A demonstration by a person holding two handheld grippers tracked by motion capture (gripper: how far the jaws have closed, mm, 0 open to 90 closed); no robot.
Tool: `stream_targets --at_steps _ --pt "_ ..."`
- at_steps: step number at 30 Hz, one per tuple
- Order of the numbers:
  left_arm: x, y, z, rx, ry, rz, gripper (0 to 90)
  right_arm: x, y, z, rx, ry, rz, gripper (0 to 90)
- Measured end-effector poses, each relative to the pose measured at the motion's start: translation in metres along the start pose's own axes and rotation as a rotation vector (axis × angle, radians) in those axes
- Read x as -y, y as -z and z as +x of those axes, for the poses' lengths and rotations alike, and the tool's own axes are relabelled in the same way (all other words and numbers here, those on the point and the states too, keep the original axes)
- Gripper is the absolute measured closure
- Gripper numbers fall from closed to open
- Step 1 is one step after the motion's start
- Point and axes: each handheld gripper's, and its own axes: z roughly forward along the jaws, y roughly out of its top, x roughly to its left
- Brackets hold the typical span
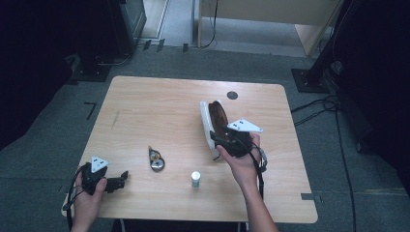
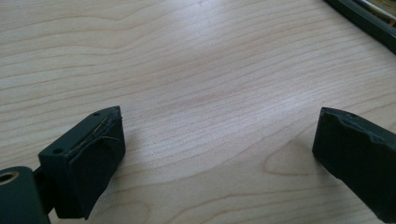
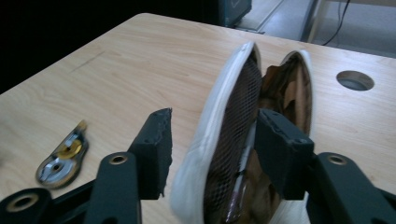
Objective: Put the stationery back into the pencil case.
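Note:
An open white pouch (image 1: 212, 116) with a brown lining and a mesh pocket lies right of the table's middle. In the right gripper view the pouch (image 3: 233, 88) stands on edge, gaping. My right gripper (image 1: 218, 140) (image 3: 215, 116) is open and straddles the pouch's near white flap. One jaw is outside it with a small gap, and the other is inside against the mesh. My left gripper (image 1: 123, 178) (image 2: 222, 121) rests open near the table's front left corner, with bare wood between its jaws.
A silver and gold tape dispenser (image 1: 156, 159) (image 3: 63, 156) lies on the wooden table (image 1: 154, 106) between the two grippers. A small white cylinder (image 1: 195, 179) stands near the front edge. A round cable hole (image 1: 232, 95) (image 3: 355, 80) sits beyond the pouch.

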Motion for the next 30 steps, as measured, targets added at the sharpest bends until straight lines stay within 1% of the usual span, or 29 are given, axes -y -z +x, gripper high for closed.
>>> stream_targets --at_steps 3,7,14,16,21,25,30 --pt "0.0 0.0 0.0 0.0 0.001 0.0 2.7 0.006 0.005 0.006 -0.018 0.008 -0.006 43.3" --pt "0.0 0.0 0.0 0.001 -0.002 0.002 2.7 0.014 0.012 0.013 -0.041 0.002 -0.012 41.5" --pt "0.0 0.0 0.0 0.001 -0.002 0.002 2.7 0.024 0.025 0.029 -0.062 0.029 -0.019 41.3" --pt "0.0 0.0 0.0 0.001 -0.003 0.002 2.7 0.028 0.028 0.032 -0.07 0.027 -0.022 41.5" --pt "0.0 0.0 0.0 0.001 -0.003 0.002 2.7 0.038 0.034 0.036 -0.078 0.027 -0.027 42.7" --pt "0.0 0.0 0.0 0.002 -0.003 0.002 2.7 0.047 0.036 0.037 -0.088 0.012 -0.022 44.1" --pt "0.0 0.0 0.0 0.002 -0.003 0.002 2.7 0.055 0.039 0.04 -0.106 0.015 -0.018 45.7"
